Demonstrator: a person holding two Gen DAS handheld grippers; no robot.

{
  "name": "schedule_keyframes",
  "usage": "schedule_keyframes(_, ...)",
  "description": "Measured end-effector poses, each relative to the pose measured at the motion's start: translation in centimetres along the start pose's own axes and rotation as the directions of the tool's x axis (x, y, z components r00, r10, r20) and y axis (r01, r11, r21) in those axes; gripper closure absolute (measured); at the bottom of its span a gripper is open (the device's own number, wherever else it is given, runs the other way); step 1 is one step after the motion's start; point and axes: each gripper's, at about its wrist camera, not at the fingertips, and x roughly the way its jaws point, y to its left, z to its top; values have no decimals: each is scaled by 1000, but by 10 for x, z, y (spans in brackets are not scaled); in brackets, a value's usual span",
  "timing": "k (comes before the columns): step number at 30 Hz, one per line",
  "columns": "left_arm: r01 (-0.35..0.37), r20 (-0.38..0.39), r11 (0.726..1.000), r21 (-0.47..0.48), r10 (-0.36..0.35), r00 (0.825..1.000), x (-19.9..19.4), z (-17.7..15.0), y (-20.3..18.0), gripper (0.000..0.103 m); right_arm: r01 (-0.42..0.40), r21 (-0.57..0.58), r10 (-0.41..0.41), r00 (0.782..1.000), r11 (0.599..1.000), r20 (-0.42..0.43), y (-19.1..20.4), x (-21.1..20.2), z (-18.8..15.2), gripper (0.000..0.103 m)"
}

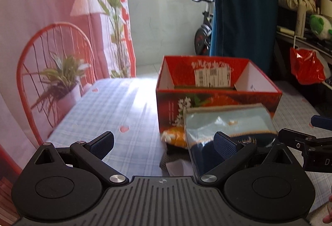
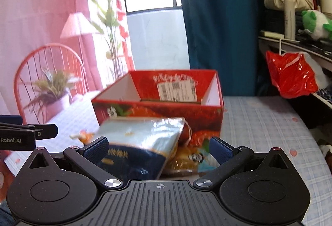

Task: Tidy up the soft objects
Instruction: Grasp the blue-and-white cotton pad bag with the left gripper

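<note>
On the checked tablecloth (image 2: 269,122), near the open red box (image 2: 157,105), a blue-and-silver packet (image 2: 141,143) leaned over an orange packet (image 2: 186,160) just in front of the box. Both the left gripper (image 1: 164,143) and the right gripper (image 2: 158,148) were spread wide, gripping nothing, with the silver packet lying between the right gripper's fingers.

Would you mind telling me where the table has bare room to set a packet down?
Free: the checked tablecloth left of the red box, and the stretch to its right. Crowded: directly before the box, where the blue snack packet and others pile.
</note>
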Motion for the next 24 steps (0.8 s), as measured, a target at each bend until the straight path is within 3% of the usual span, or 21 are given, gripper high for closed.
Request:
schedule_keyframes(2,0,-20,1000,-7,0,1000,8,-4,2,0,19,-4,-19,1000,1000,-25,0,6,-5,0)
schedule_keyframes(9,31,-17,999,-40,-32,999,21,-16,3,1,-30,-44,27,998,999,-51,0,16,-16,5)
schedule_keyframes(11,57,-24,998,-30,-58,998,25,-17,0,2,-45,-71,40,997,996,-60,2,18,-18,17)
schedule_keyframes(14,94,-38,996,6,-94,995,31,-21,-8,13,-69,-92,61,995,993,-84,5,22,-20,34)
schedule_keyframes(17,174,-36,985,-16,-175,984,36,-25,-8,20,-90,-88,80,991,992,-111,4,27,-23,50)
schedule_keyframes(20,220,-75,974,-48,-223,972,49,-29,-9,30,-109,-80,98,986,991,-138,2,32,-26,63)
schedule_keyframes(24,289,-110,950,-117,-301,947,60,-36,-8,32,-113,-70,101,983,991,-151,-1,37,-30,68)
